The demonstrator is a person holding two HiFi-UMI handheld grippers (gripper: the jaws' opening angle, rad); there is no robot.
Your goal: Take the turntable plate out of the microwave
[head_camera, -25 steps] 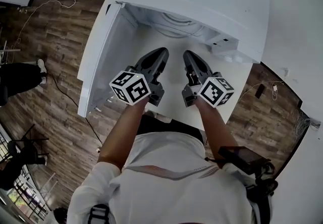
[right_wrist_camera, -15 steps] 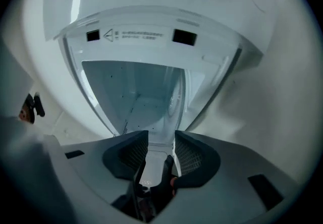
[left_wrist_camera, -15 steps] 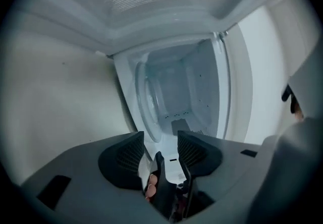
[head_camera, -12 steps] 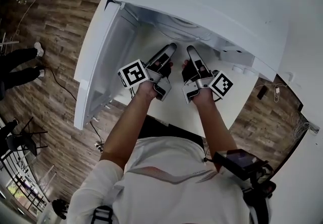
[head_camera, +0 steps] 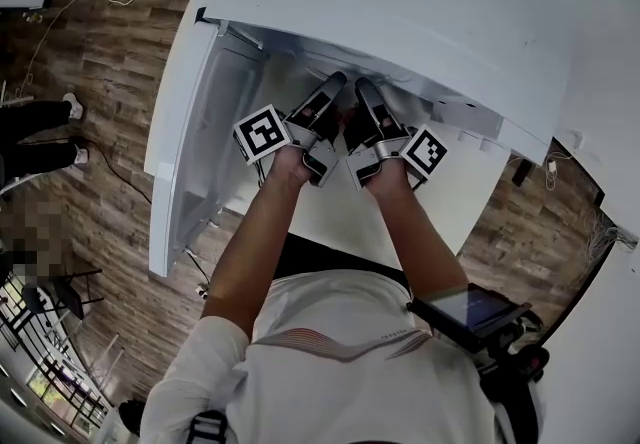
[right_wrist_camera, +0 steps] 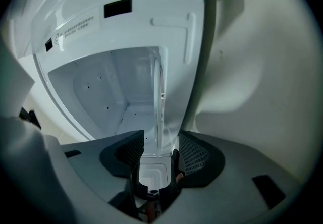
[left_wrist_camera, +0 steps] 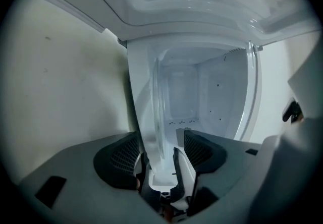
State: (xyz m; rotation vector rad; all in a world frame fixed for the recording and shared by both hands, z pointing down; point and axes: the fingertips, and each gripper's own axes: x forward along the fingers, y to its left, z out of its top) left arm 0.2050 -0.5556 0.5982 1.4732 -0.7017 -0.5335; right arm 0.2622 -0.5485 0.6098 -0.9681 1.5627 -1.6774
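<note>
The white microwave stands with its door swung open to the left. Both grippers reach side by side into its mouth, rolled onto their sides, and their jaws are opening. The clear glass turntable plate shows edge-on, with its near rim running between the jaws of my left gripper. Its edge also runs between the jaws of my right gripper, with a gap on each side. In the head view the microwave's top hides the plate.
The microwave sits on a white table, its cavity walls close around both grippers. A wood floor with a cable lies to the left, where another person's legs stand. A dark device hangs at my waist.
Both grippers moved forward and down into the microwave mouth and rolled onto their sides. Their jaws went from shut to open, and the plate is now out of sight in the head view.
</note>
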